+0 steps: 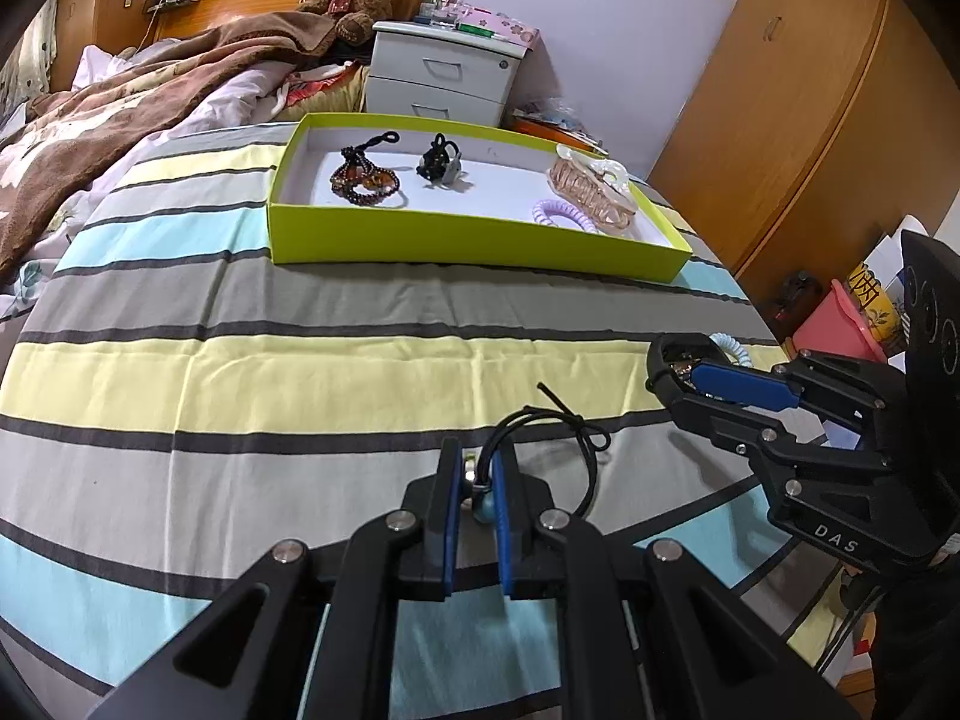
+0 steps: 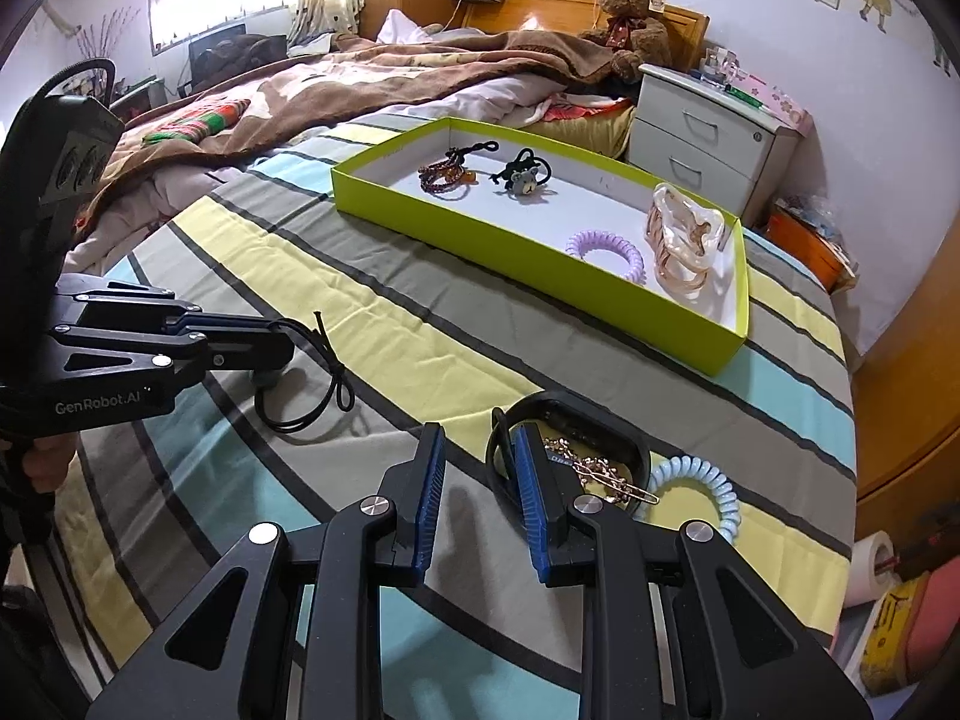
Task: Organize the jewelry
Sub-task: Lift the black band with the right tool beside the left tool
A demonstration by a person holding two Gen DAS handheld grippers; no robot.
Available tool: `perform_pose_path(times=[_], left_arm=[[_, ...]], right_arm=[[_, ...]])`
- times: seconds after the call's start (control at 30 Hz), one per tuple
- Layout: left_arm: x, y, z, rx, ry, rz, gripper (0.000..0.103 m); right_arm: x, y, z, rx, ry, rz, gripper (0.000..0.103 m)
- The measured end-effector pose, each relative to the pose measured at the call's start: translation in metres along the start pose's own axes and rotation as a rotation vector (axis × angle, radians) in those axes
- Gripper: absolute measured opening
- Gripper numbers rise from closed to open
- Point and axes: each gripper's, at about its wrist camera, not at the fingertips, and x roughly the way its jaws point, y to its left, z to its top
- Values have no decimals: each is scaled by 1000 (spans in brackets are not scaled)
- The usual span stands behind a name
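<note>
Two grippers over a striped bedspread (image 1: 240, 360), left gripper (image 1: 477, 474) clamped on a black cord necklace (image 1: 564, 426), right gripper (image 2: 477, 456) parted beside a black dish (image 2: 576, 426), green tray (image 2: 540, 264) at twelve o'clock holding bracelets (image 2: 447, 177).

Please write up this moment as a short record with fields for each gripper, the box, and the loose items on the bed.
left gripper: shut on cord necklace
right gripper: open, one finger inside black dish
green box: holds bracelets, bear hair tie, purple coil tie, hair claw
loose: blue coil tie beside dish
</note>
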Motion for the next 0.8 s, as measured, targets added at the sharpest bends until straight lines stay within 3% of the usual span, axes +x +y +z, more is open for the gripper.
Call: perform_pose_path(times=[0.3, 0.43, 0.8], left_arm=[[2, -2, 0, 1, 3, -2, 11], [2, -2, 1, 0, 3, -2, 11], [1, 2, 2, -12, 2, -5, 11]], right_arm=[[8, 2, -1, -21, 19, -26, 25], [6, 3, -2, -36, 8, -49, 11], [-12, -4, 0, 12, -62, -30, 9]])
